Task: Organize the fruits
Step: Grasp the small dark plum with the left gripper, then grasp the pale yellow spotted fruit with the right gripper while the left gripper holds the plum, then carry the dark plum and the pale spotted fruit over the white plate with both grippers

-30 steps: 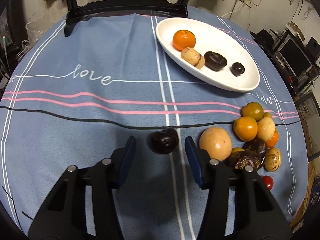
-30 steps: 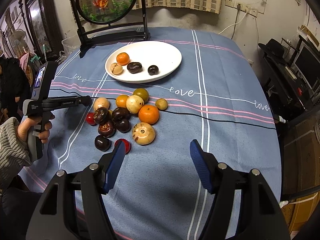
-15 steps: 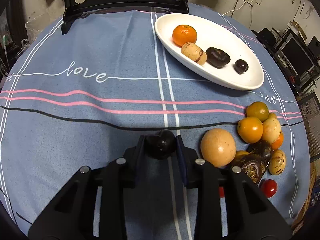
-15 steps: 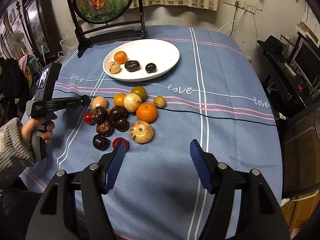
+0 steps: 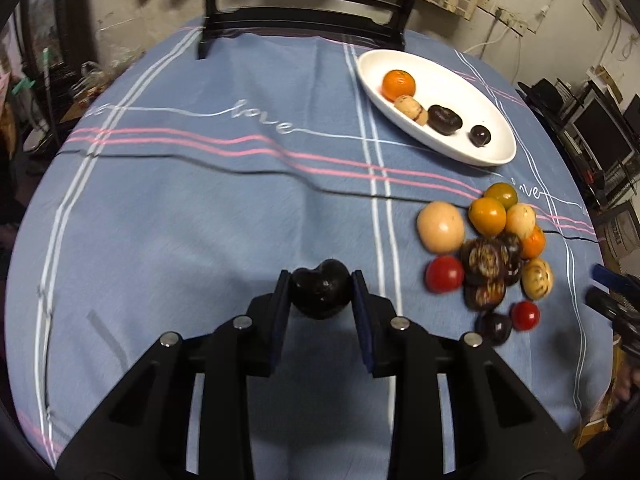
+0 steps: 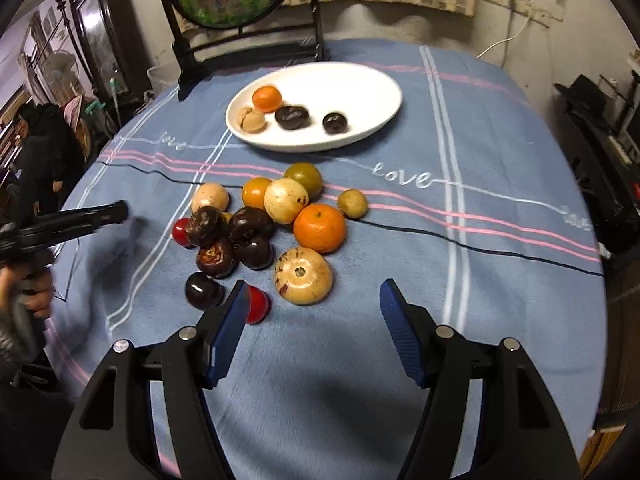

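clamping a dark fruit [image 5: 320, 294], left hand-held gripper [image 5: 319, 295] hides its sides — right hand-held gripper [image 6: 312, 312] apart.

The red fruit [image 6: 256, 304] lies half hidden behind the right gripper's [image 6: 312, 308] jaws.

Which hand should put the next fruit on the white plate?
Left. The left gripper already pinches a dark fruit, ready for the plate. The right gripper is open and empty.
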{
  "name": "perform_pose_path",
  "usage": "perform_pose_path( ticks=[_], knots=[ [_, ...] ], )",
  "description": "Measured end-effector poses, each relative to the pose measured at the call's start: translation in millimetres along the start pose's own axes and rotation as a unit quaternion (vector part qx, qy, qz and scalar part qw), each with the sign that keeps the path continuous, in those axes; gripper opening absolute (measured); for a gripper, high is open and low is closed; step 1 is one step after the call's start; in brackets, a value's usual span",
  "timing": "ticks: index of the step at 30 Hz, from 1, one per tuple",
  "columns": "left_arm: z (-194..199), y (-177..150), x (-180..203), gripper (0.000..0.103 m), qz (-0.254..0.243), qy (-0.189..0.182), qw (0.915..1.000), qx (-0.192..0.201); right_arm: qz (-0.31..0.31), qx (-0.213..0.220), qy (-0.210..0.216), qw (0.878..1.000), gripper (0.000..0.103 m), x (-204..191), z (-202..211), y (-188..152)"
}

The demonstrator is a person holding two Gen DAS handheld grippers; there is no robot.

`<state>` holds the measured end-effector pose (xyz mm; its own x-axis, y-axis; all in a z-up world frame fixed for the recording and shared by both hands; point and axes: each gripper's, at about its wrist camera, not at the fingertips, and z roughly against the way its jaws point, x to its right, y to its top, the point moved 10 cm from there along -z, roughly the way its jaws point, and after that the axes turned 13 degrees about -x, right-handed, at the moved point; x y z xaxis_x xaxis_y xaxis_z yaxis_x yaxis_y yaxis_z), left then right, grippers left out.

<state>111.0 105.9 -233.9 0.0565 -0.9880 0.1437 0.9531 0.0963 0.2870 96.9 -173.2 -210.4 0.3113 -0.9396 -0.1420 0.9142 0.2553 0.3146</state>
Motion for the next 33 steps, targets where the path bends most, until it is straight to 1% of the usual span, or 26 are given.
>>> perform_pose_path(
  ticks=[3,5,8,13,15,16,17,20,23,26,28,33],
  knots=[
    [13,-14,-11,0.030,0.014,0.013,0.9998,0.004,0.007,-0.011,0.006,1.000,0.067,-5,-19,3],
    [20,-22,-16,0.030,0.023,0.018,0.9996,0.006,0.009,-0.015,0.002,1.000,0.063,-6,-27,6],
    [30,-35,-24,0.030,0.035,0.026,0.9990,0.006,0.001,-0.024,-0.003,1.000,0.059,-3,-39,11],
    [38,-54,-28,0.030,0.045,0.033,0.9984,0.003,0.014,-0.037,-0.007,0.999,0.057,-5,-54,10],
    [38,-59,-28,0.030,0.048,0.034,0.9983,0.000,0.010,-0.045,0.001,0.999,0.055,-6,-62,8],
    [38,-60,-28,0.030,0.049,0.033,0.9983,-0.001,0.005,-0.047,0.010,0.999,0.051,-6,-65,7],
    [38,-62,-26,0.030,0.048,0.033,0.9983,-0.003,0.004,-0.046,0.015,0.999,0.050,-6,-67,6],
    [36,-63,-23,0.030,0.043,0.033,0.9985,-0.007,0.010,-0.044,0.016,0.999,0.045,-9,-66,6],
    [33,-64,-19,0.030,0.038,0.028,0.9988,-0.011,-0.001,-0.046,0.029,0.999,0.044,-8,-64,3],
    [27,-61,-11,0.030,0.027,0.023,0.9992,-0.016,-0.006,-0.045,0.033,0.998,0.044,-6,-57,-2],
    [23,-55,-3,0.030,0.017,0.017,0.9996,-0.016,-0.013,-0.037,0.033,0.999,0.044,-1,-49,-4],
    [15,-40,21,0.030,-0.016,0.012,0.9996,-0.021,-0.058,-0.011,0.036,0.998,0.044,24,-26,-13]
  ],
)
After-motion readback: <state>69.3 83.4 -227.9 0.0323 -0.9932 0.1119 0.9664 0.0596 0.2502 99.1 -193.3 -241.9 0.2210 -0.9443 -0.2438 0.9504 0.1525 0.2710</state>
